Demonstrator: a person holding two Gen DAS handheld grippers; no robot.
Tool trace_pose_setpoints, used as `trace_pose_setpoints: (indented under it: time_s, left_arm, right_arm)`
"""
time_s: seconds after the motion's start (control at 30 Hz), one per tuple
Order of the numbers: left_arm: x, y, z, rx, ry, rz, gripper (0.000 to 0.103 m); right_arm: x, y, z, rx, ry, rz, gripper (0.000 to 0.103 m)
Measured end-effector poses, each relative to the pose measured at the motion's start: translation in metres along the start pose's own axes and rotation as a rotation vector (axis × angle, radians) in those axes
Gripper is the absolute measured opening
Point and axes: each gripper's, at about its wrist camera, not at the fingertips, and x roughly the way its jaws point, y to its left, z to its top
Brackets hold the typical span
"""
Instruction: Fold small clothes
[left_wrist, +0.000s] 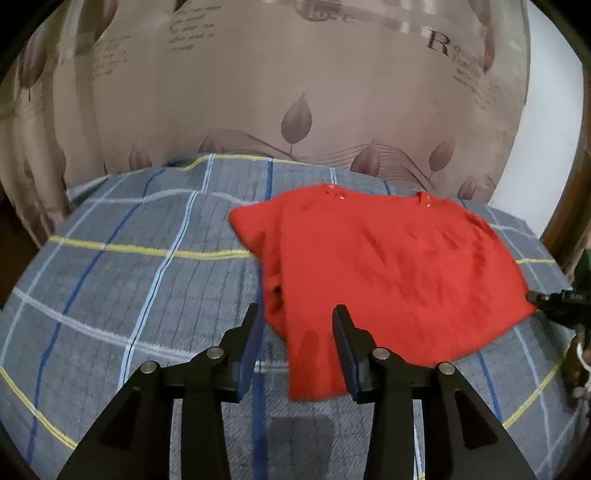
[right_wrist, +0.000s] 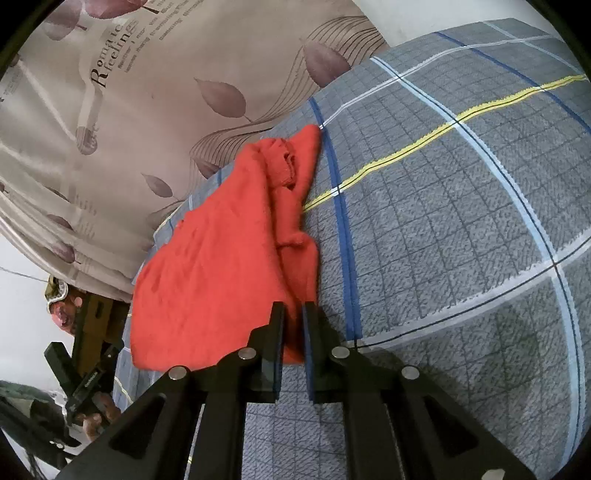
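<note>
Your left gripper (left_wrist: 295, 325) has its jaws spread wide, with nothing pinched between them. A narrow flap of the red garment (left_wrist: 384, 266) lies on the blanket (left_wrist: 122, 280) in the gap between the two fingers, and neither pad is pressing on it.

Your right gripper (right_wrist: 293, 314) has its jaws drawn close together, clamped on a fold of the red garment (right_wrist: 218, 266) at its near edge. A thin strip of red cloth shows between the blue-lined pads. In the left wrist view, the tip of your right gripper (left_wrist: 546, 299) sits at the garment's right corner.

The red garment lies spread on the grey plaid blanket (right_wrist: 461, 229), toward the blanket's far edge, close to the curtain (left_wrist: 295, 85). In the left wrist view its far edge shows two small spots near the top corners, too small to tell what they are. Its left side is bunched and partly doubled over itself, and in the right wrist view that rumpled part runs alongside a dark blue stripe of the blanket.

The beige curtain (right_wrist: 122, 122), printed with leaves and lettering, hangs just behind the blanket's far edge. In the right wrist view your left gripper (right_wrist: 79, 376) shows at the lower left, beyond the garment.
</note>
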Motion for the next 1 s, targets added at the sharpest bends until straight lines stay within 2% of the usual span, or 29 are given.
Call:
trace_pose_setpoints:
  time_s: [0.33,0.4,0.73,0.87,0.93,1.0]
  left_arm:
    - [0.014,-0.026,0.014,0.083,-0.026,0.058,0.053]
    - [0.019,-0.028,0.019,0.082,-0.032,0.051,0.056]
    - [0.069,-0.02,0.033,0.036,0.02,0.062,0.057]
    - [0.082,-0.008,0.033,-0.03,0.074,0.023,0.057]
    - [0.084,-0.005,0.032,-0.05,0.084,0.011,0.059]
    - [0.085,-0.004,0.03,-0.059,0.096,0.011,0.06]
  right_arm:
    - [-0.002,-0.002,0.001,0.018,-0.006,0.013,0.011]
    - [-0.003,-0.003,0.0,0.026,-0.013,0.013,0.017]
    - [-0.003,-0.002,0.002,0.03,-0.012,0.017,0.018]
    - [-0.014,-0.004,0.006,0.051,-0.078,0.016,0.022]
    - [-0.023,0.005,0.013,0.026,-0.135,0.004,0.022]
    - [-0.024,0.021,0.027,-0.013,-0.155,0.002,0.022]
